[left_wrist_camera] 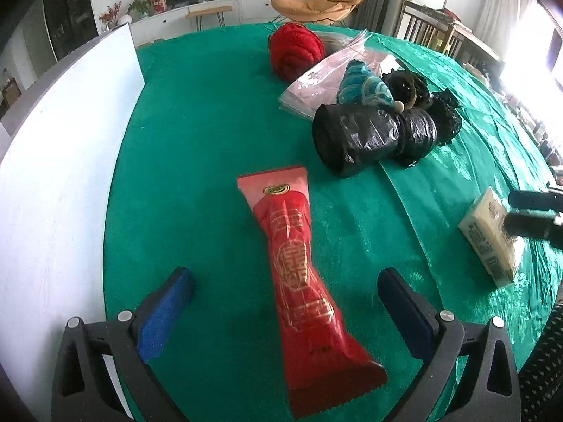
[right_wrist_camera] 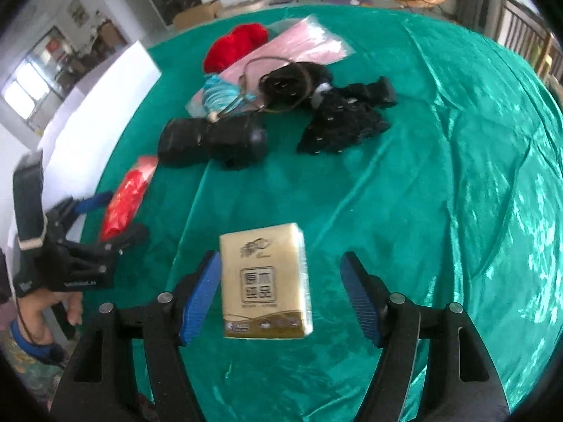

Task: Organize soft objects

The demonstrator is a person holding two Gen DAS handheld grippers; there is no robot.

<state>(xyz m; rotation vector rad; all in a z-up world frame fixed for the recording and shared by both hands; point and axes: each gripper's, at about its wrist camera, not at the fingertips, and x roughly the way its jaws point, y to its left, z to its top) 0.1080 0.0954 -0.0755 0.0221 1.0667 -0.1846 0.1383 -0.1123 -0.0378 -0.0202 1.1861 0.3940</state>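
Note:
A long red packet with gold print lies on the green cloth between the open fingers of my left gripper; the pads stand apart from it. It shows in the right wrist view too. A beige tissue pack lies between the open fingers of my right gripper, with the left pad close to its side; it shows in the left wrist view too. Two black rolls lie further back.
A red yarn bundle, a pink plastic bag, a teal soft item and black lace pieces crowd the far middle of the table. A white board stands along the left edge.

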